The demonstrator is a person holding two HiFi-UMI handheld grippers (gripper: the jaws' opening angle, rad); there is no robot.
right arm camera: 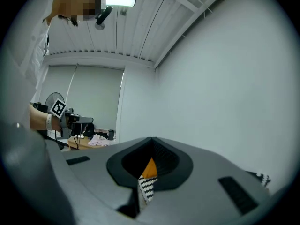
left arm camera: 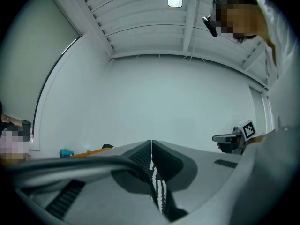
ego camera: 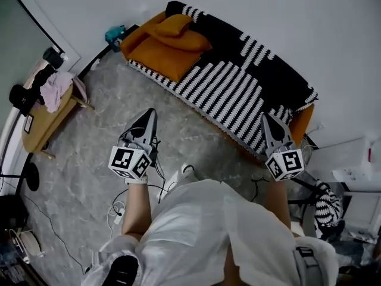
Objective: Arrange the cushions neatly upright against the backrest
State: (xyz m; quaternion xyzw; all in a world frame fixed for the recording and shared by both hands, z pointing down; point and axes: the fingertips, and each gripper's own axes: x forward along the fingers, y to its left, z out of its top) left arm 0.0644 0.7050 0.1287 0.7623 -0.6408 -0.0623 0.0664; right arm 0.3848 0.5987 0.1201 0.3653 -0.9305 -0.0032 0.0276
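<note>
Plainly, square markers [ego camera: 129, 161] cap both hand-held grippers [ego camera: 151, 111] [ego camera: 265, 116].

The person wears a loose white garment [ego camera: 202, 231]; the grey left gripper [ego camera: 151, 112] and right gripper [ego camera: 266, 118] carry black-and-white marker cubes [ego camera: 129, 162].

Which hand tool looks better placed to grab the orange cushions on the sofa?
Probably the left. The orange cushions lie piled at the left end of the sofa, nearer the left gripper; the right gripper hangs by the opposite end. Both have shut fingers.
</note>
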